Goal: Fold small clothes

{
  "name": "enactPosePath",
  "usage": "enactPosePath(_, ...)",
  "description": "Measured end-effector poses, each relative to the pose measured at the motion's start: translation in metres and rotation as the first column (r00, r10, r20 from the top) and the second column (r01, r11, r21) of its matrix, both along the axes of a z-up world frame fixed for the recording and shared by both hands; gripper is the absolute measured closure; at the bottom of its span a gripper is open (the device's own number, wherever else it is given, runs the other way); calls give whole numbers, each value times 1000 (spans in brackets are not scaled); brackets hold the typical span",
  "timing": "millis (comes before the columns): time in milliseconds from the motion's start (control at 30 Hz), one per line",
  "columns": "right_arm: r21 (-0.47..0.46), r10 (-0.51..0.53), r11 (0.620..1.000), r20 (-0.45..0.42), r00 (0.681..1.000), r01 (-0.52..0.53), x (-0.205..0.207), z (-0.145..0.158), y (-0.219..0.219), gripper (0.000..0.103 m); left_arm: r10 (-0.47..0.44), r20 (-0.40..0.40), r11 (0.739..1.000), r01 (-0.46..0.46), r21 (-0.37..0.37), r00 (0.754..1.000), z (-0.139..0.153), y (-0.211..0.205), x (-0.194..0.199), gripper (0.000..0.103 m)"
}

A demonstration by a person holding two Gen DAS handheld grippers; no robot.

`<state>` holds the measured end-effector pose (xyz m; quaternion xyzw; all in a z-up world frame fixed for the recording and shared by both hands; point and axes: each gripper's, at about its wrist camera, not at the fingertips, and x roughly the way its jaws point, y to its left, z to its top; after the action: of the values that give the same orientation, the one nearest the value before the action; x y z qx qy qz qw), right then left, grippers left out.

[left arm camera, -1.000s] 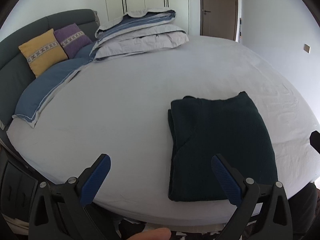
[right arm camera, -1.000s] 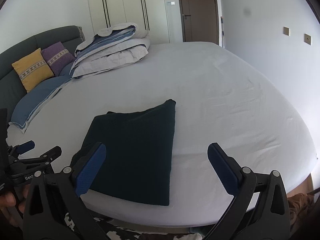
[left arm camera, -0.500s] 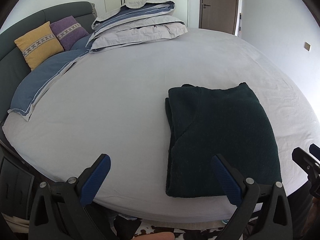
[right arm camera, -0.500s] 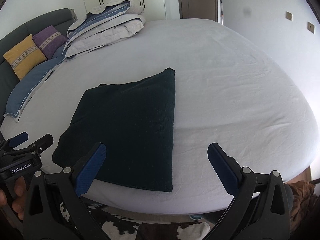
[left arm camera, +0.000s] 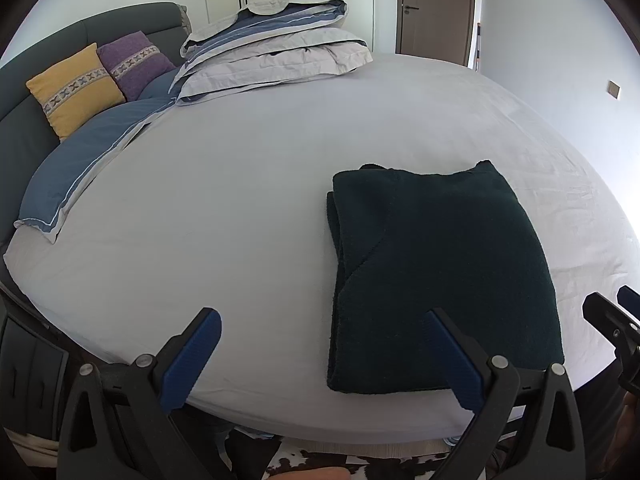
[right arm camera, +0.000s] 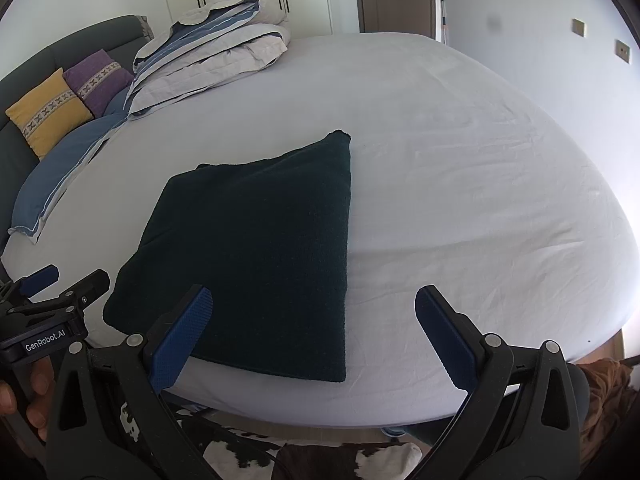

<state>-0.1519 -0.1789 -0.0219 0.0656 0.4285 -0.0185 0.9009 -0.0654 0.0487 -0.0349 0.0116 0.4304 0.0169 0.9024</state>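
A dark green garment (left arm camera: 436, 268) (right arm camera: 260, 248) lies folded into a flat rectangle near the front edge of the bed (left arm camera: 240, 200) (right arm camera: 460, 184). My left gripper (left arm camera: 324, 356) hangs open over the bed's front edge, its right finger just in front of the garment's near left corner, touching nothing. Open too, my right gripper (right arm camera: 314, 334) hovers at the garment's near right corner with nothing between its fingers. At the left edge of the right wrist view, the left gripper (right arm camera: 60, 284) shows, held by a hand (right arm camera: 28, 392).
A folded grey and blue duvet (left arm camera: 272, 52) lies at the back of the bed. Yellow (left arm camera: 74, 90) and purple (left arm camera: 136, 64) cushions lean on the dark headboard at the left. A blue pillow (left arm camera: 84, 168) lies below them. Wardrobes and a door (left arm camera: 436, 8) stand behind.
Both grippers have shifted slightly over the second, ending a little higher and closer above the folded garment. The garment lies as before and both grippers stay open.
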Motion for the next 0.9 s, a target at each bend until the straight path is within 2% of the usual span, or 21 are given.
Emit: enactPosePath(900, 4, 5, 1000, 5, 1000, -5, -4, 3, 8, 0, -6, -2, 1000, 6, 0, 1000, 0, -1, 0, 0)
